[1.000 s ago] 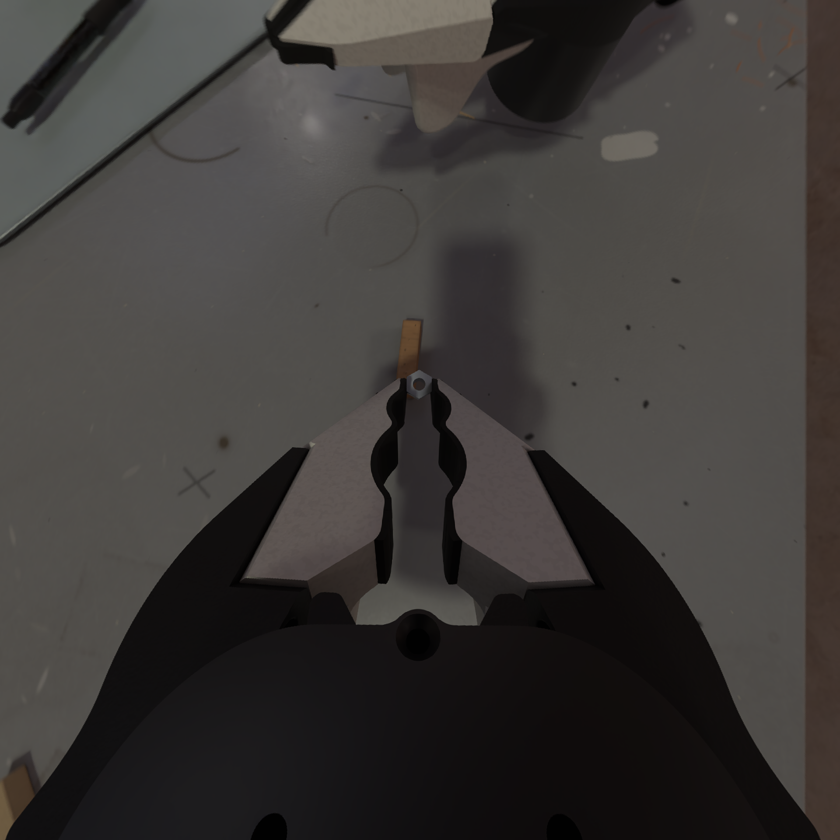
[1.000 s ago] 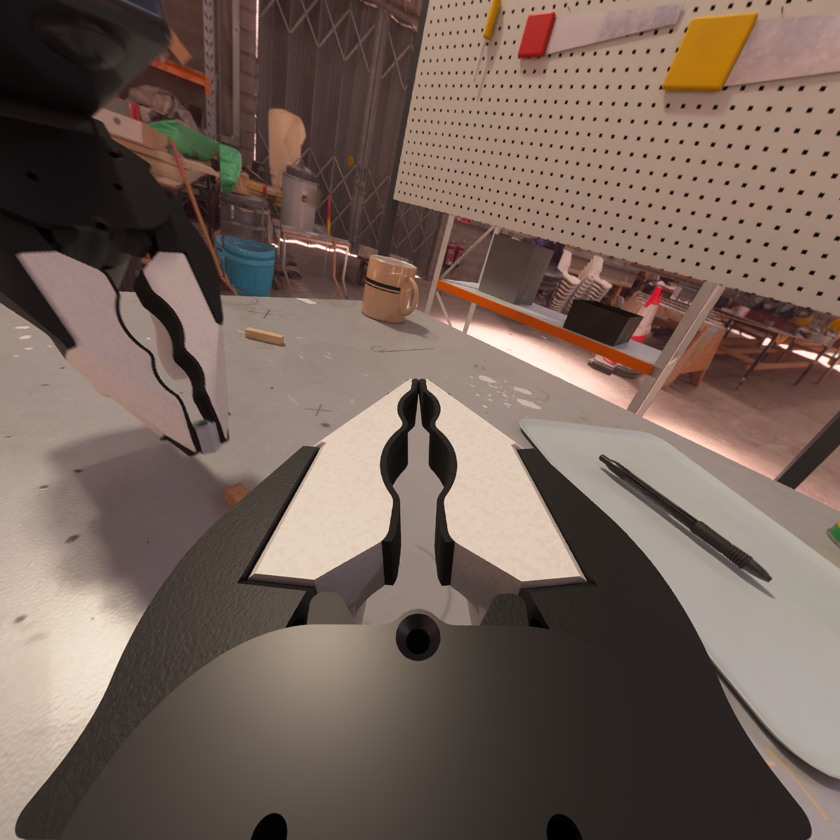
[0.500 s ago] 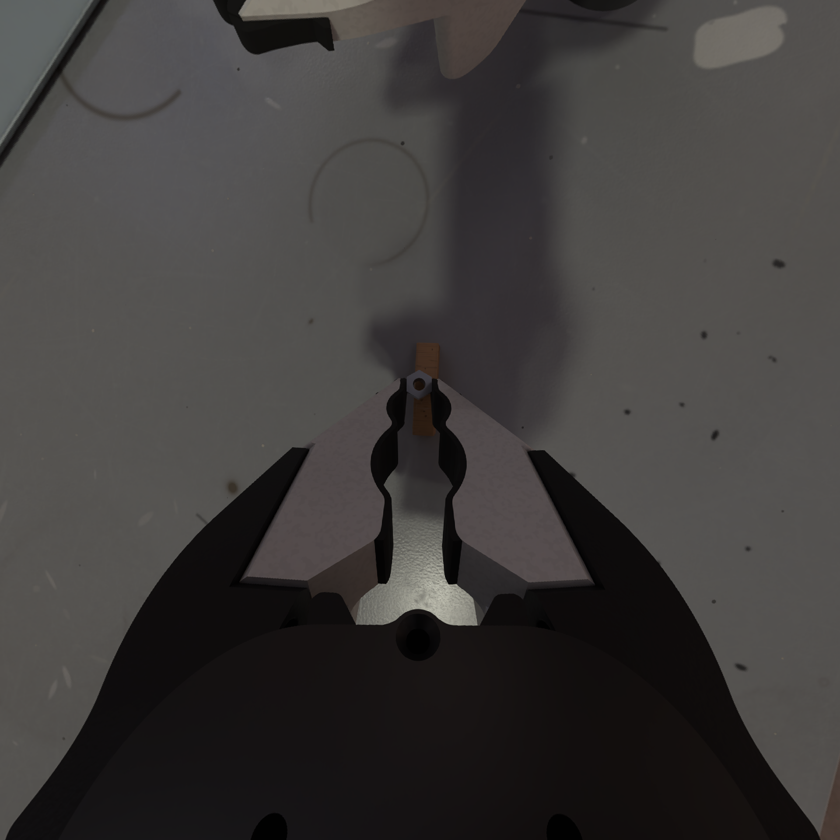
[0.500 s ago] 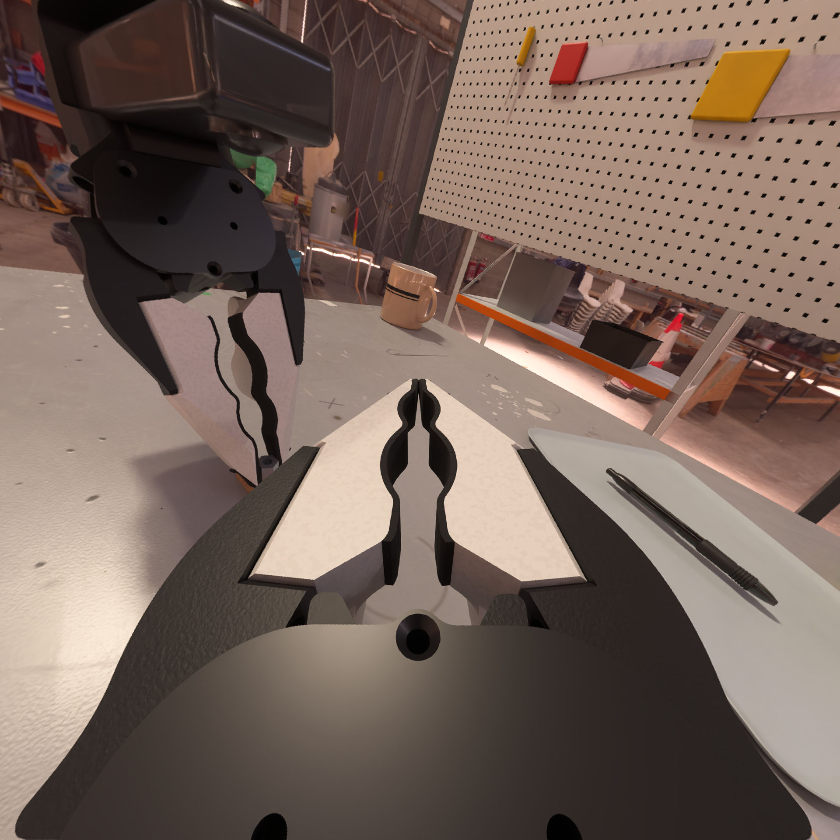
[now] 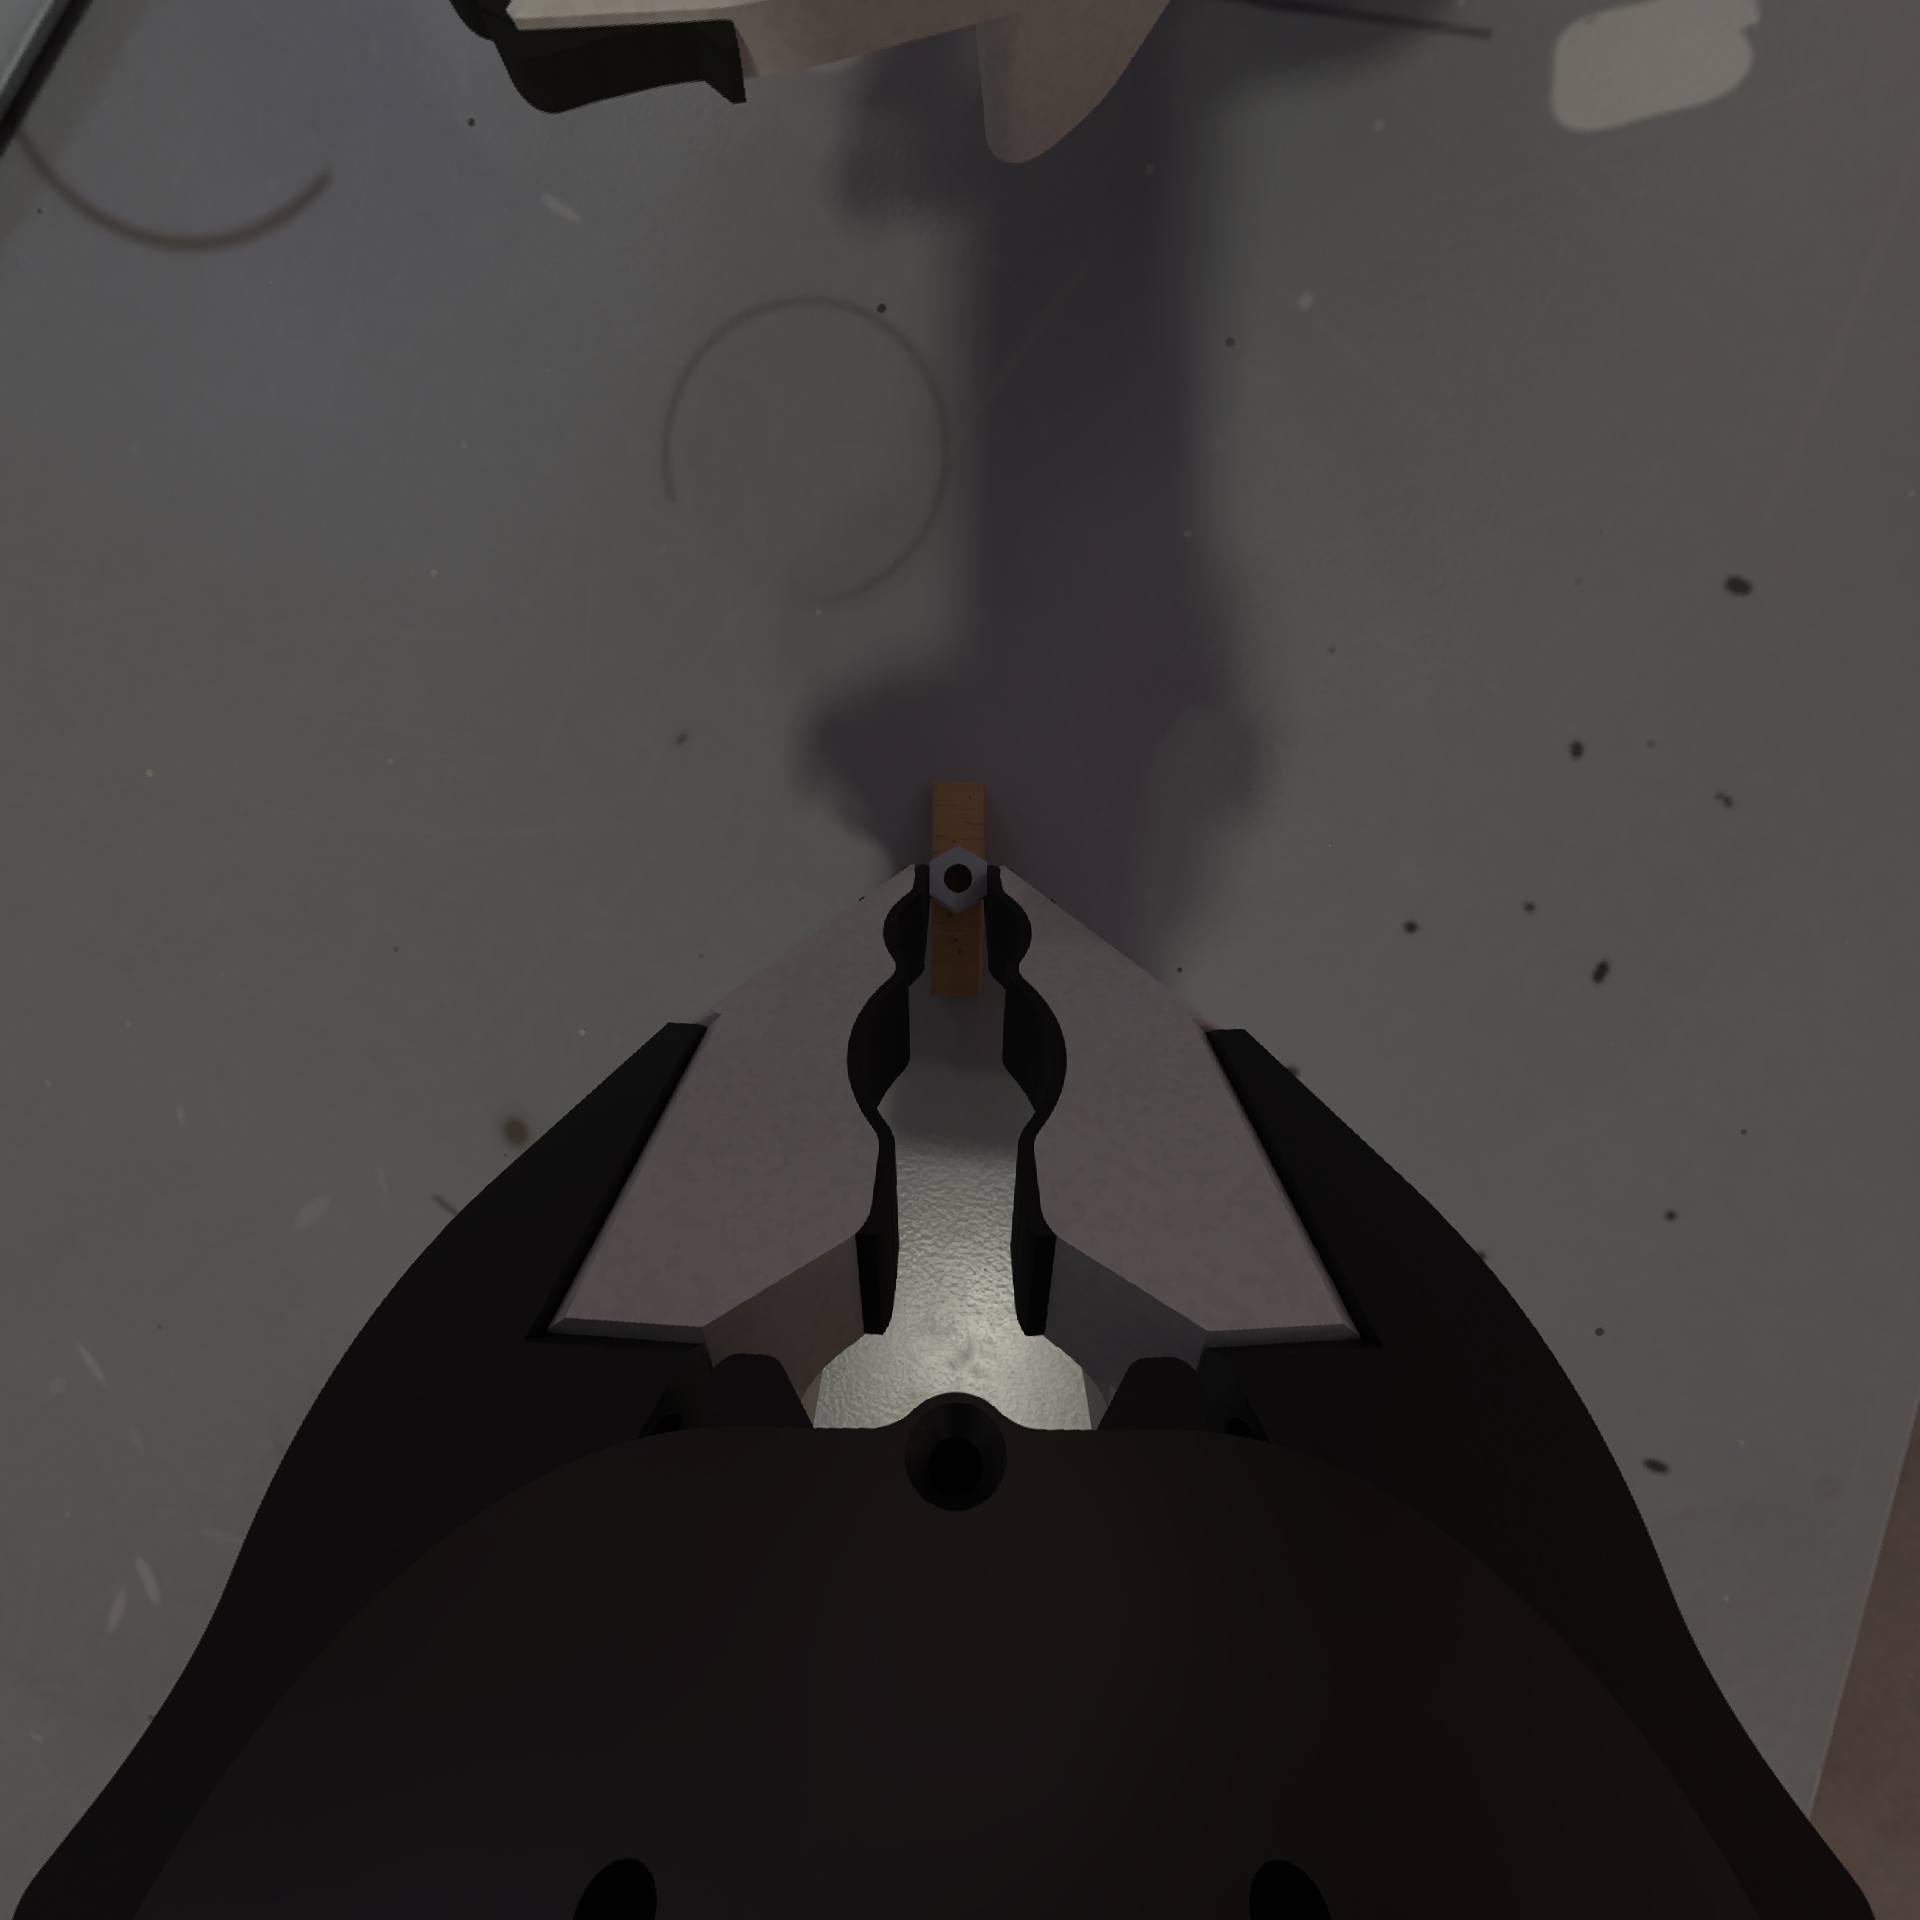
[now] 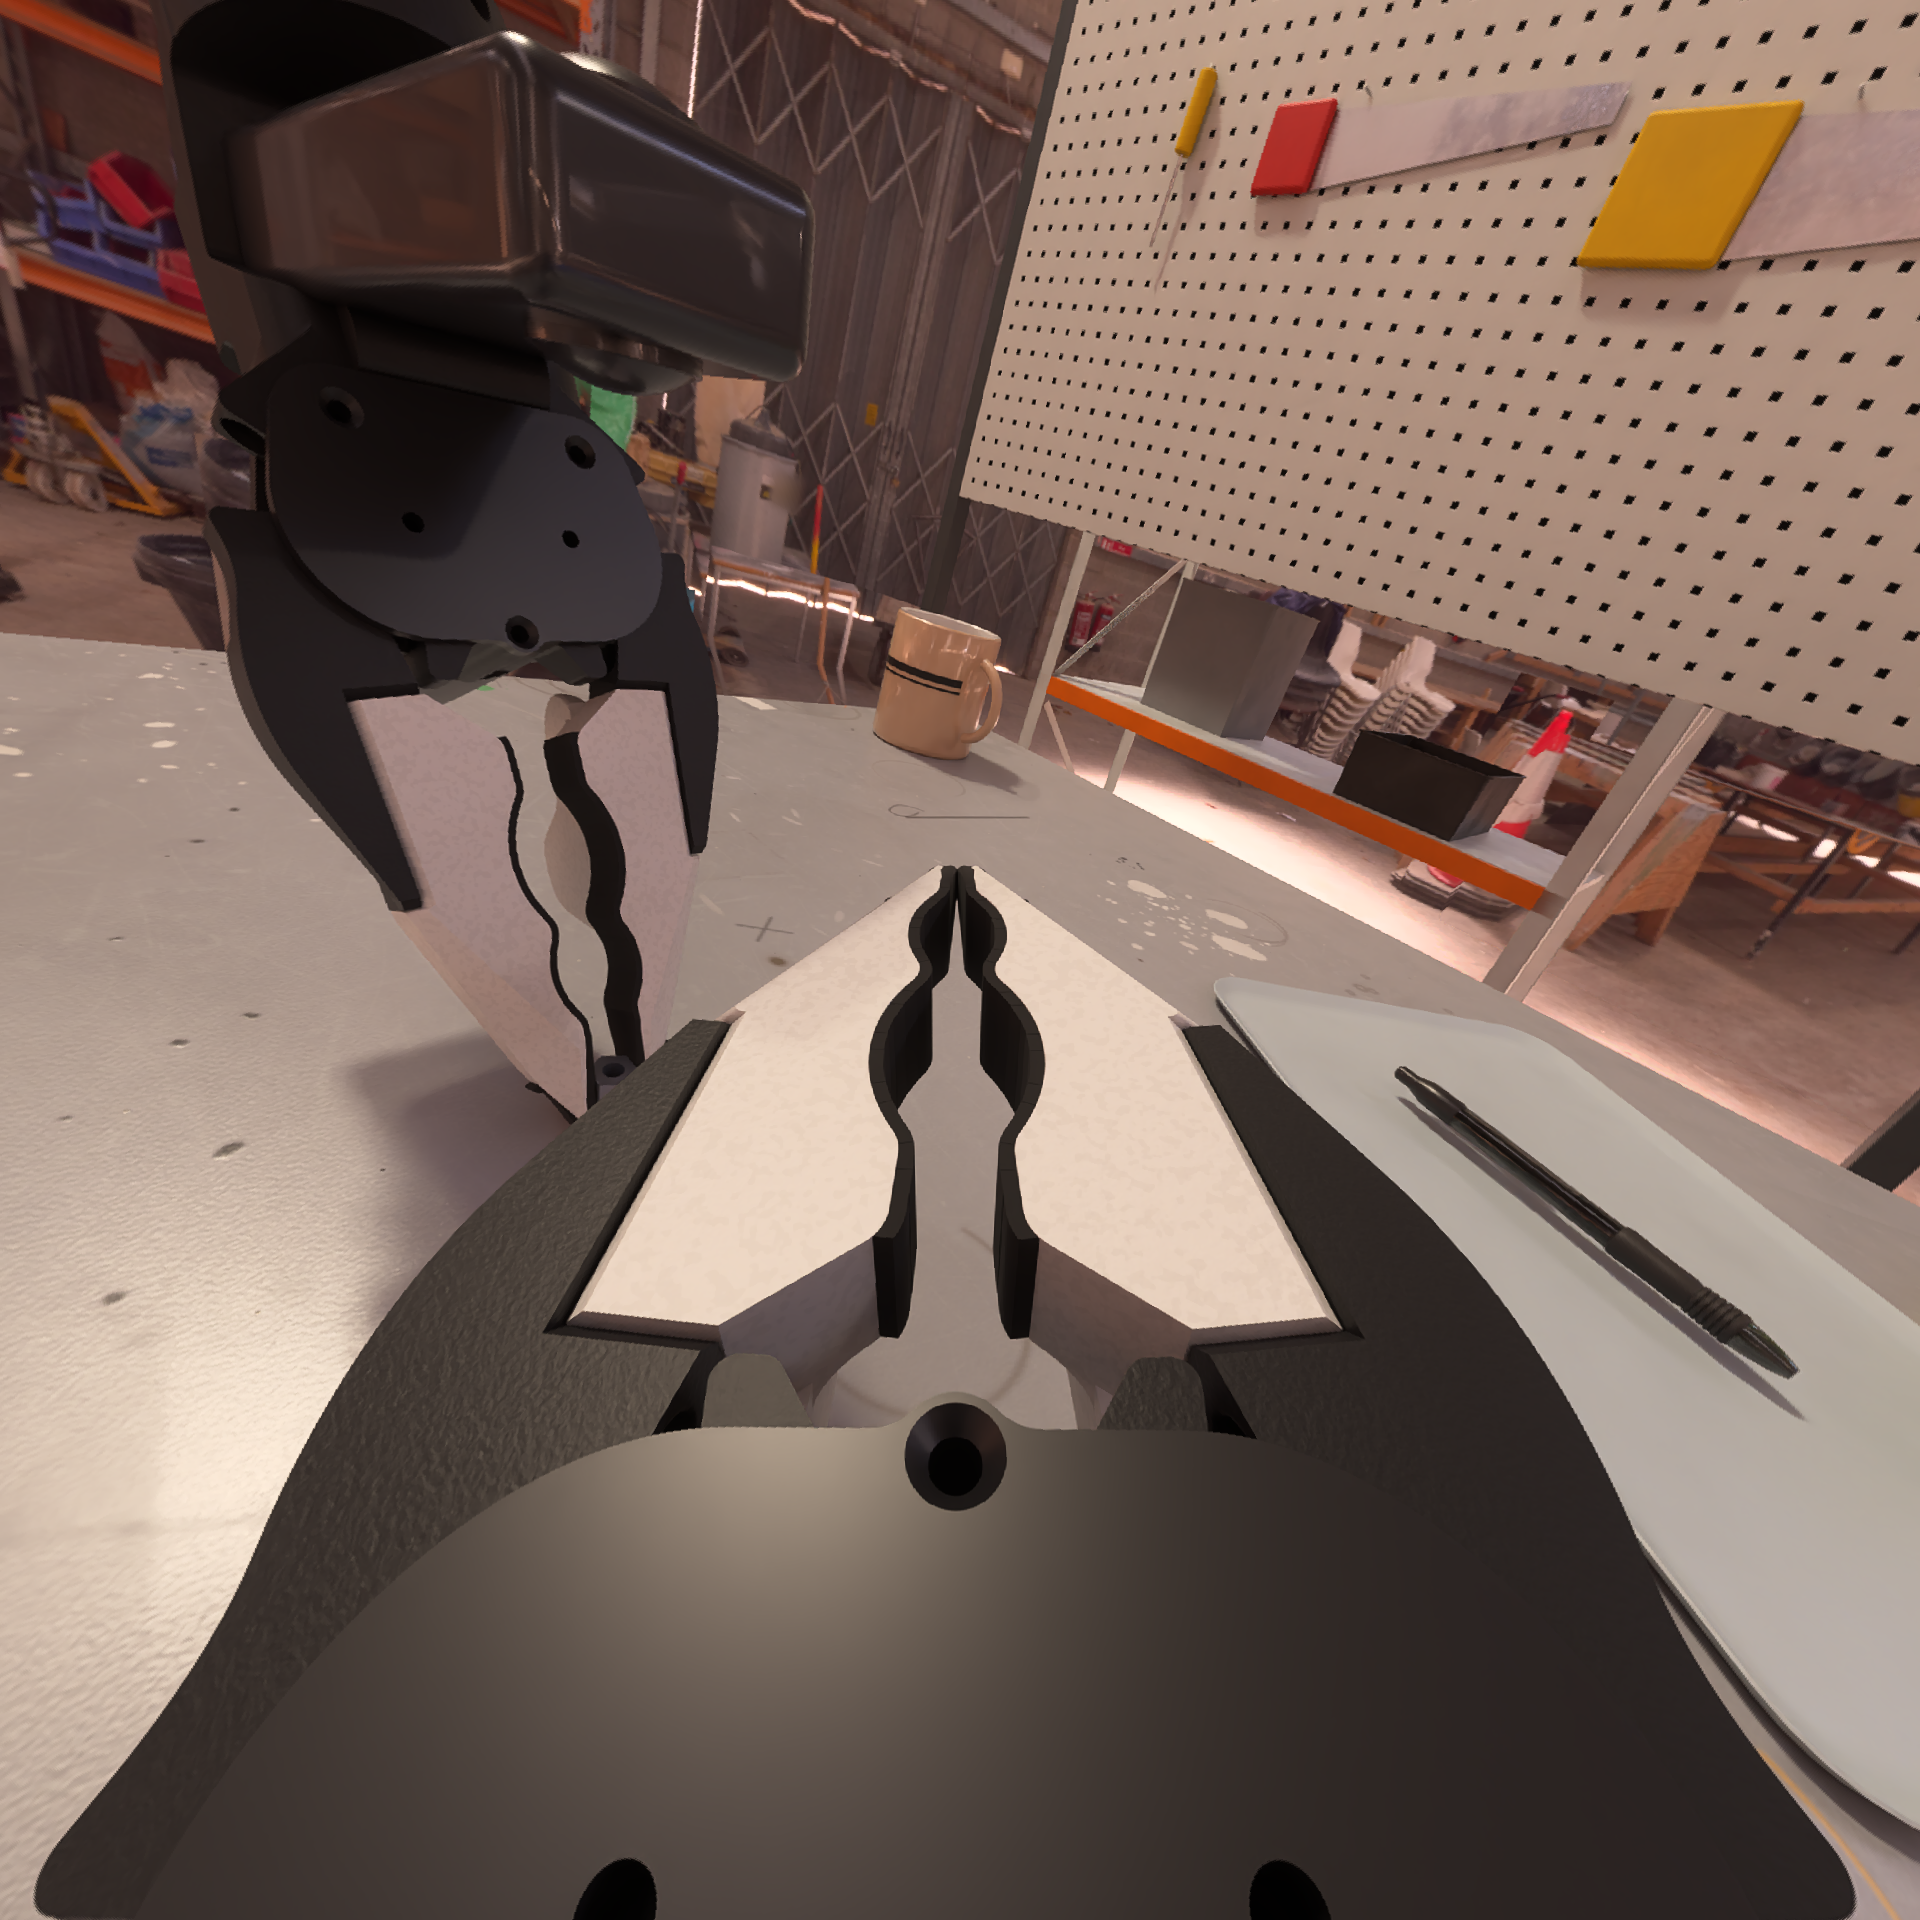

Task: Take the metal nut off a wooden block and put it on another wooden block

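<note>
- So we've got the left gripper (image 5: 958, 881) pinched on the nut (image 5: 958, 879) right at its fingertips, pointing straight down at the grey table (image 5: 416, 727).
- The nut sits directly over a small wooden block (image 5: 957, 902) lying flat on the table. The block runs lengthwise between the fingers, one end poking out past the tips.
- Our read: this is the placing step. The nut is lined up over the block, so what's left is lowering the last bit (if any) and letting go.
- Next move needs a gentle release: spread the fingers just enough, then lift straight up so the nut doesn't get dragged off. The block is narrow, barely wider than the nut, so a sideways nudge could roll it off.
- The right gripper (image 6: 956, 902) has its fingertips pressed together with nothing between them, parked near the left one and not involved.
- Hard to tell: whether the nut is already touching the wood or hanging just above it. Looking straight down gives us no height cue.
- From the right wrist view, the left gripper's tips and the nut (image 6: 613, 1067) are partly cut off by the right gripper's own body, and the block is hidden there.
- The other block isn't visible in either view. A mug (image 6: 938, 683), a pen (image 6: 1590, 1218) on a pale tray (image 6: 1714, 1455), and a pegboard (image 6: 1507, 416) are well clear of the action.
</note>
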